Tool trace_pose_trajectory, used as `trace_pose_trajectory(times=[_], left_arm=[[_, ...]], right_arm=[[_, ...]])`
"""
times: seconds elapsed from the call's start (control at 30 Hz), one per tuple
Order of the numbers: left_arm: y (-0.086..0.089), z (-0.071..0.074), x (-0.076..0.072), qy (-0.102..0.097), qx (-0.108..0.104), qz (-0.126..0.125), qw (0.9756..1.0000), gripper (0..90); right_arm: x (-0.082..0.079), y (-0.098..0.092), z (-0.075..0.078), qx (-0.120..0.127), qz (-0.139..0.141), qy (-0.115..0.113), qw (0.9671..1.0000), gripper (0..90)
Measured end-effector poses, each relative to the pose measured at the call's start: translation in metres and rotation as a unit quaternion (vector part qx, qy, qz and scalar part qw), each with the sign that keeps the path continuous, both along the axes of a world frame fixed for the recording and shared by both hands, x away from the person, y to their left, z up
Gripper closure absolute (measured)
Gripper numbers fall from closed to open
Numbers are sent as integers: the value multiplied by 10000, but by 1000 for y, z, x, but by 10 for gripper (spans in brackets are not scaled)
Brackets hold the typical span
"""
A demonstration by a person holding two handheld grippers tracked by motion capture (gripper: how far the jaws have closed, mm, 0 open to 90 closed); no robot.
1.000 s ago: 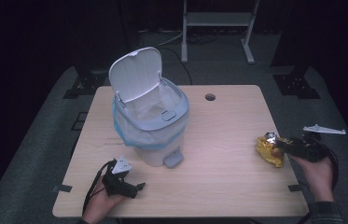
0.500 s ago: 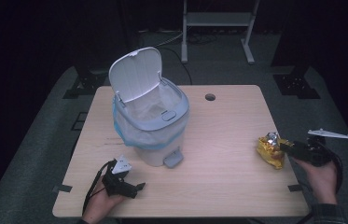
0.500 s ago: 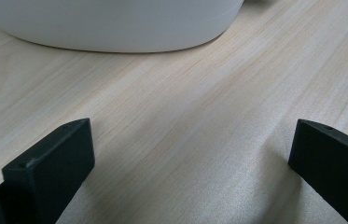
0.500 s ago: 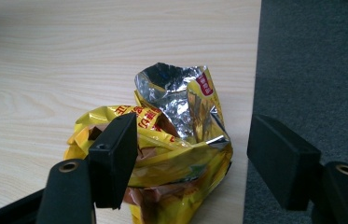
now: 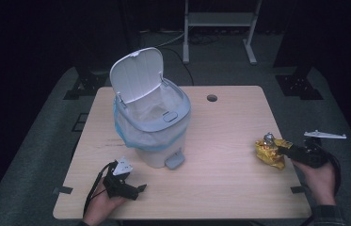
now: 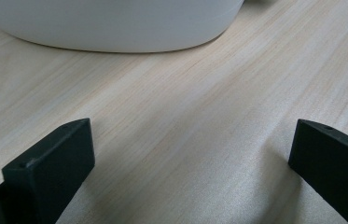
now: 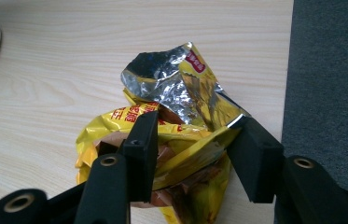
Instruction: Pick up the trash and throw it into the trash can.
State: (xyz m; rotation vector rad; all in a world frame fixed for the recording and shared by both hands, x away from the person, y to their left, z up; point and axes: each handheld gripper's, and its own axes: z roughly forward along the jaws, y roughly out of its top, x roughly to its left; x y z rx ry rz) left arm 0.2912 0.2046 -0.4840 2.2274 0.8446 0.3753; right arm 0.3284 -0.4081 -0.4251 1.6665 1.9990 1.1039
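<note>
Dark floor surrounds the pale wooden table (image 5: 220,183) where we work. Our crumpled yellow snack bag (image 5: 269,153) lies near the table's right edge, its long axis running roughly near to far, its torn silver mouth facing the far side. The right gripper (image 5: 287,151) comes at it from the right; its jaws have just been closing and now press into the bag's near half from both sides.

From the right gripper view we see the foil lining and red print on the snack bag (image 7: 171,126), and the right gripper (image 7: 195,135) denting the wrapper, which the high view leaves too small to judge.

Since the earlier frame our right hand has barely shifted toward the bag.

Well apart, near the left front corner, our left gripper (image 5: 135,189) rests with jaws wide apart over bare wood, just near of the white pedal bin (image 5: 152,117), whose lid stands raised.
</note>
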Motion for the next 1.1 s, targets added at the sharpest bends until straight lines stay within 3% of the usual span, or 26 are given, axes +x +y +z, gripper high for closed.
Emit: trace_pose_trajectory(times=[0.33, 0.5, 1.1], left_arm=[[0, 0, 0, 1, 2, -1, 10000, 0], [0, 0, 0, 1, 1, -1, 10000, 0], [0, 0, 0, 0, 0, 0, 10000, 0]], right_arm=[[1, 3, 1, 20, 97, -7, 10000, 652], [1, 7, 2, -86, 213, -60, 9997, 842], [-1, 17, 11, -145, 419, -278, 9986, 877]])
